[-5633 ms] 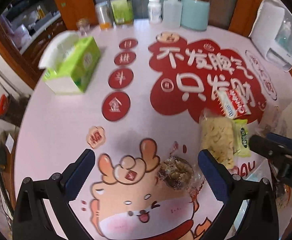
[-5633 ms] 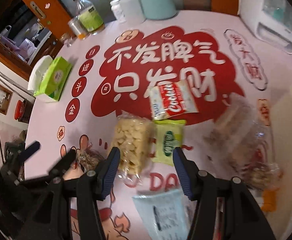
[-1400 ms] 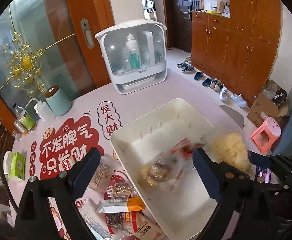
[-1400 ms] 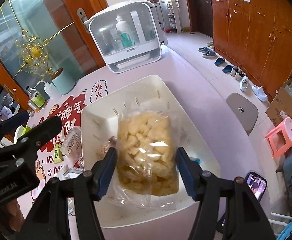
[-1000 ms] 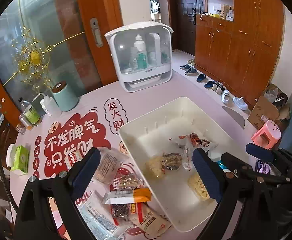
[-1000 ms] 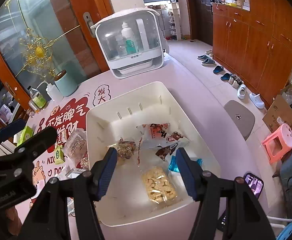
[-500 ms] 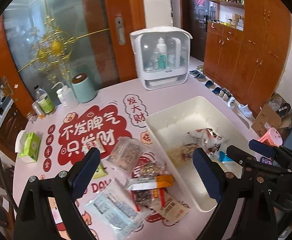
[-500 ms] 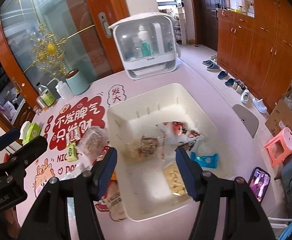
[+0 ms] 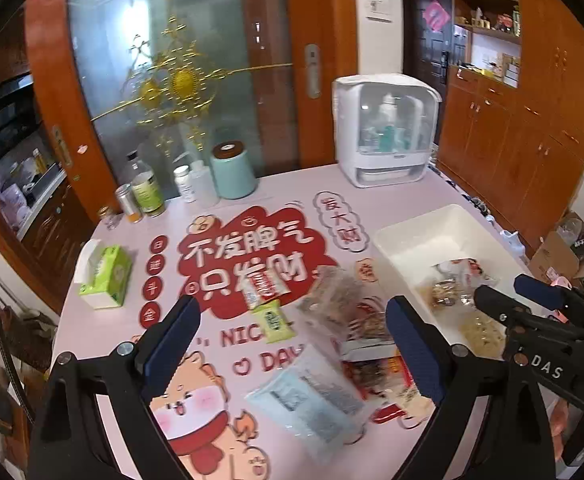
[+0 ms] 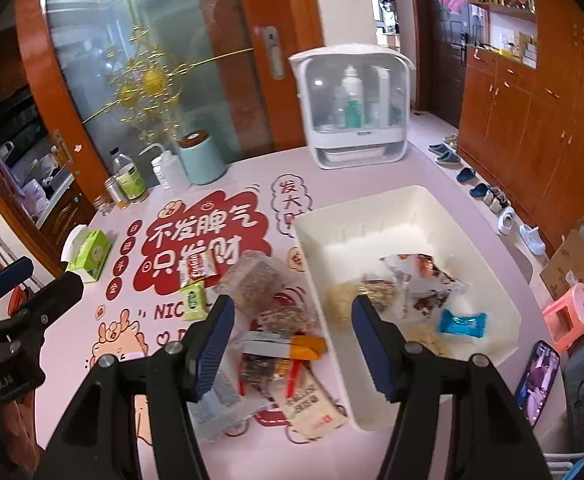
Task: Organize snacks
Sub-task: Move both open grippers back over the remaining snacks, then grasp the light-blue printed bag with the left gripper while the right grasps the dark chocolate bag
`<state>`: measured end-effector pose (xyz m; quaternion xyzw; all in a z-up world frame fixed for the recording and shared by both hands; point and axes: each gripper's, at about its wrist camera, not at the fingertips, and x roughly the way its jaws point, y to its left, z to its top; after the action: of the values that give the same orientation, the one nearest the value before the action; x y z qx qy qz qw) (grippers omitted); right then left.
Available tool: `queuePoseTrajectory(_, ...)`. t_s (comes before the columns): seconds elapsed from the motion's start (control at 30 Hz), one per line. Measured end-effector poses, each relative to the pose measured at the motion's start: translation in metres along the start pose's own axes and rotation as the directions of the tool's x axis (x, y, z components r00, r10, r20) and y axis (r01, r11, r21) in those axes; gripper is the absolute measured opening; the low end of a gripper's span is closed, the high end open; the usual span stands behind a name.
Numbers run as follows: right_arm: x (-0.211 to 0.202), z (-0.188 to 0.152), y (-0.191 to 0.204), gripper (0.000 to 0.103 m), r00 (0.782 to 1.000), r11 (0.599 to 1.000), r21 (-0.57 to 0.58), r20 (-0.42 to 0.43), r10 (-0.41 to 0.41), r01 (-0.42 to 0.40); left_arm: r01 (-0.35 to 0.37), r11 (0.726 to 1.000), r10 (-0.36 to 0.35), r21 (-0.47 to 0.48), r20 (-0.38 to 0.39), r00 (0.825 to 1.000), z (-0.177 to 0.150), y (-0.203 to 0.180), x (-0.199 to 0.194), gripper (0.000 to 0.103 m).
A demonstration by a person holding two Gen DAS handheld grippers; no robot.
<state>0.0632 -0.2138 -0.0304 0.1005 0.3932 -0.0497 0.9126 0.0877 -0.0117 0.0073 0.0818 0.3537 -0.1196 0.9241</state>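
Observation:
A white bin (image 10: 503,280) stands on the right of the round table and holds several snack bags, among them a red-and-clear bag (image 10: 419,276) and a blue packet (image 10: 461,323); the bin also shows in the left wrist view (image 9: 391,240). A heap of loose snacks lies left of it: a clear bag of brown pieces (image 10: 258,280), an orange-ended pack (image 10: 288,346), a pale blue pack (image 9: 303,396), a small green packet (image 9: 276,320). My left gripper (image 9: 292,344) is open and empty above the heap. My right gripper (image 10: 292,332) is open and empty above the bin's left wall.
A green tissue box (image 9: 106,272) sits at the table's left. Bottles and a teal canister (image 9: 234,172) stand at the back, with a white cabinet (image 9: 383,132) to their right. A phone (image 10: 539,380) lies by the bin's right corner.
The right gripper let the bag of yellow pieces drop into the bin. Both grippers then drew back and swung left, so the snack heap on the table is now in view.

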Motion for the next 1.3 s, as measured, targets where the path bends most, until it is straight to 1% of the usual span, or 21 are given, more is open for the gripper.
queuePoseTrajectory(0.1,0.002,-0.002,0.015,0.062,1.0,1.0,-0.013,0.004,-0.009,0.009,-0.012,1.0,0.012,-0.02,-0.008,1.0,-0.006,0.026,0.0,0.094)
queuePoseTrajectory(0.3,0.016,-0.008,0.027,0.062,0.999,0.999,0.018,-0.021,-0.041,0.041,-0.008,0.998,0.005,-0.063,-0.045,0.999,-0.021,0.071,0.016,0.094)
queuePoseTrajectory(0.43,0.032,-0.019,0.034,0.062,0.997,0.999,0.019,-0.07,-0.032,0.033,0.013,0.997,-0.02,-0.076,-0.101,0.995,-0.039,0.088,0.036,0.094)
queuePoseTrajectory(0.53,0.049,-0.032,0.037,0.062,0.993,0.999,0.025,-0.119,-0.021,0.024,0.04,0.995,-0.054,-0.089,-0.156,0.986,-0.055,0.095,0.056,0.094)
queuePoseTrajectory(0.57,0.054,-0.037,0.036,0.062,0.991,0.999,0.028,-0.133,-0.02,0.024,0.054,0.993,-0.072,-0.102,-0.179,0.981,-0.062,0.095,0.064,0.094)
queuePoseTrajectory(0.63,0.065,-0.048,0.036,0.062,0.988,0.999,0.027,-0.156,-0.014,0.018,0.078,0.987,-0.109,-0.139,-0.233,0.966,-0.076,0.095,0.08,0.094)
queuePoseTrajectory(0.7,0.072,-0.056,0.036,0.062,0.986,1.0,0.024,-0.167,-0.004,0.008,0.103,0.974,-0.161,-0.2,-0.302,0.94,-0.093,0.092,0.1,0.094)
queuePoseTrajectory(0.73,0.076,-0.062,0.036,0.062,0.985,1.0,0.021,-0.172,0.006,-0.002,0.116,0.963,-0.197,-0.244,-0.342,0.919,-0.104,0.091,0.113,0.094)
queuePoseTrajectory(0.8,0.083,-0.068,0.036,0.062,0.983,1.0,0.015,-0.184,0.011,-0.008,0.111,0.947,-0.229,-0.301,-0.394,0.89,-0.121,0.086,0.13,0.094)
queuePoseTrajectory(0.83,0.088,-0.072,0.036,0.062,0.982,1.0,0.01,-0.188,0.018,-0.017,0.101,0.937,-0.246,-0.334,-0.427,0.87,-0.131,0.083,0.142,0.094)
queuePoseTrajectory(0.93,0.1,-0.078,0.036,0.062,0.98,1.0,-0.01,-0.2,0.02,-0.022,0.067,0.92,-0.263,-0.386,-0.482,0.836,-0.15,0.076,0.164,0.094)
queuePoseTrajectory(1.07,0.122,-0.087,0.032,0.062,0.97,0.999,-0.029,-0.241,0.019,-0.027,0.022,0.902,-0.268,-0.432,-0.519,0.812,-0.161,0.068,0.181,0.094)
queuePoseTrajectory(1.1,0.125,-0.089,0.031,0.062,0.969,0.999,-0.027,-0.248,0.024,-0.031,0.014,0.899,-0.268,-0.437,-0.526,0.808,-0.162,0.066,0.184,0.094)
queuePoseTrajectory(1.2,0.136,-0.095,0.027,0.062,0.961,0.999,-0.034,-0.276,0.022,-0.032,0.008,0.897,-0.269,-0.441,-0.532,0.803,-0.162,0.055,0.191,0.094)
queuePoseTrajectory(1.27,0.144,-0.097,0.026,0.062,0.956,0.999,-0.038,-0.294,0.022,-0.035,0.0,0.896,-0.27,-0.443,-0.546,0.793,-0.163,0.048,0.197,0.094)
queuePoseTrajectory(1.3,0.148,-0.099,0.026,0.062,0.953,0.999,-0.042,-0.301,0.02,-0.035,0.0,0.892,-0.279,-0.453,-0.55,0.787,-0.163,0.045,0.201,0.094)
